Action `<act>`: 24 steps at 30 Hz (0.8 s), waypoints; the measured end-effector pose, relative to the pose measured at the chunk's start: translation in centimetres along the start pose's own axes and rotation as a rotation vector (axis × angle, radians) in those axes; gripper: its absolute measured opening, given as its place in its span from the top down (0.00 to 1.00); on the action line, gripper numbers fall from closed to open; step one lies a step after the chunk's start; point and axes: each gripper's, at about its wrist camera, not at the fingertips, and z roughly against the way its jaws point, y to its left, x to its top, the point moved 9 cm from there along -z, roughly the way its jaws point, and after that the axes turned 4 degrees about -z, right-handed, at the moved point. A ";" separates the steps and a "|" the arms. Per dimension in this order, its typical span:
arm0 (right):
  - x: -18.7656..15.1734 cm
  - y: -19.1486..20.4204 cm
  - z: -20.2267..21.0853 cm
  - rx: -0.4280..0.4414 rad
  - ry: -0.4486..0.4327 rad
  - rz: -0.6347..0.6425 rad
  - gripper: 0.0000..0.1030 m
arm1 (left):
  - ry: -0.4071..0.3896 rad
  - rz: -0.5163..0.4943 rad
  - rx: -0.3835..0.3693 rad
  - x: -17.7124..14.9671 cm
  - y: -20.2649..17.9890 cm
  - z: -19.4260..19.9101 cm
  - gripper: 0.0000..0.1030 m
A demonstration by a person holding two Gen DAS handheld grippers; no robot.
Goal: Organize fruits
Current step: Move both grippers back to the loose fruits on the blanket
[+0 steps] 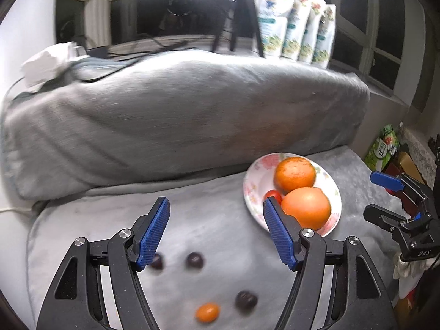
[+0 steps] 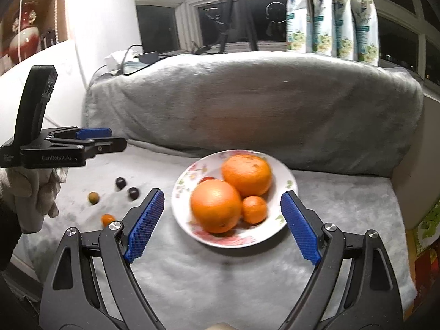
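1. The plate (image 2: 286, 176) sits on the grey blanket (image 2: 220, 275) and already holds two oranges (image 2: 246, 174), a small tangerine (image 2: 254, 209) and a red tomato (image 1: 273, 194); it seems to be the collecting spot.
2. Loose fruit lies apart on the blanket to its left: dark plums (image 1: 194, 260), one small orange fruit (image 1: 207, 312) and a greenish one (image 2: 93, 198).
3. The left gripper (image 1: 216, 229) hangs above these strays, jaws wide apart and empty, probably lined up for a pick.
4. The right gripper (image 2: 222, 225) faces the plate, also spread wide with nothing between its pads, likely waiting clear of the other.
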 end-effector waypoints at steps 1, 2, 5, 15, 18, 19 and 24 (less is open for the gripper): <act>-0.1 0.5 0.0 0.010 0.004 0.004 0.14 | -0.002 0.007 0.006 -0.2 0.6 0.4 0.32; -0.2 1.1 -0.1 0.018 0.010 0.010 0.14 | -0.005 0.013 0.013 -0.5 1.2 0.8 0.32; -0.6 2.8 -0.4 0.040 0.025 0.035 0.14 | -0.017 0.035 0.051 -1.7 3.5 2.3 0.32; -2.3 7.7 -1.9 0.108 0.079 0.081 0.14 | -0.002 0.156 0.136 -6.8 9.8 5.0 0.32; -2.9 8.7 -2.3 0.123 0.100 0.090 0.14 | 0.005 0.187 0.140 -8.3 10.8 5.3 0.32; -3.0 9.0 -2.5 0.128 0.106 0.093 0.14 | 0.007 0.194 0.141 -8.6 11.0 5.4 0.32; -3.9 10.4 -3.4 0.146 0.135 0.115 0.14 | 0.022 0.233 0.114 -10.4 11.7 4.9 0.32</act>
